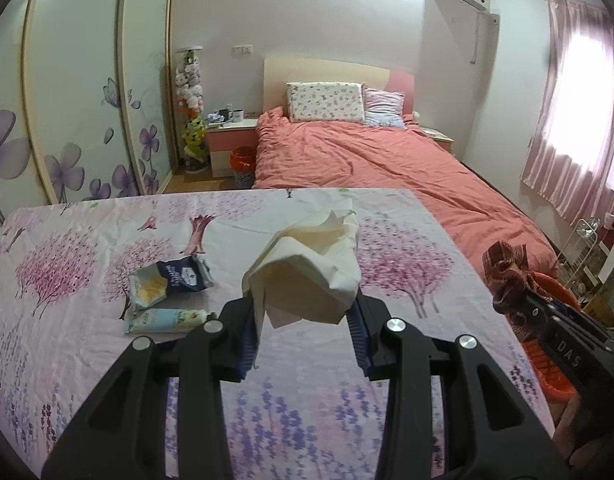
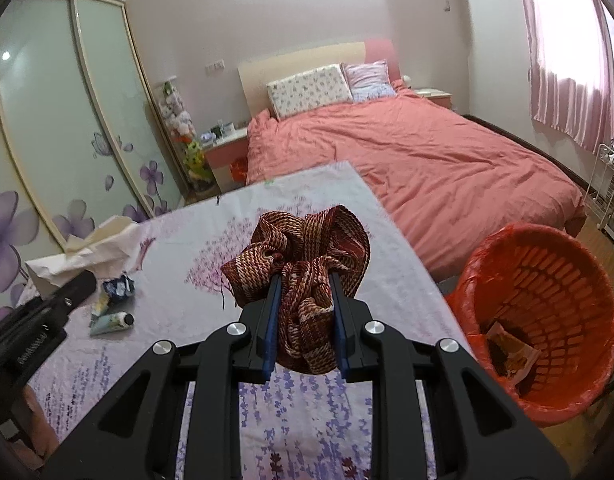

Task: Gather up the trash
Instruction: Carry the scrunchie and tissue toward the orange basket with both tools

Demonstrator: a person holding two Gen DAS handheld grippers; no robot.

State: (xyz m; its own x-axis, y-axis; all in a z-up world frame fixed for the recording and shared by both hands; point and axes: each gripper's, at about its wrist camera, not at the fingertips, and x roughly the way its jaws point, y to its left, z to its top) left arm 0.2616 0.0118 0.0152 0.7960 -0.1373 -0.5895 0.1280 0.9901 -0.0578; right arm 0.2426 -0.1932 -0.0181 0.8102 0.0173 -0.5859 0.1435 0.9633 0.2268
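Note:
My left gripper (image 1: 303, 300) is shut on a crumpled wad of cream paper (image 1: 311, 264), held above the table with the floral cloth (image 1: 67, 264). My right gripper (image 2: 305, 280) is shut on a bunched red-brown woven cloth (image 2: 307, 248), also off the table. On the table to the left lie a crumpled dark blue snack bag (image 1: 171, 284) and a pale tube (image 1: 167, 320). An orange-lined basket bin (image 2: 487, 248) stands off the table's right edge, with some scraps at its bottom. Each gripper shows at the edge of the other's view.
A bed with a salmon cover (image 1: 387, 160) lies beyond the table. A wardrobe with flower-printed doors (image 1: 67, 120) runs along the left wall. A nightstand (image 1: 231, 136) with a small bin (image 1: 243, 164) sits by the bed, and a white wire rack (image 2: 607, 192) at far right.

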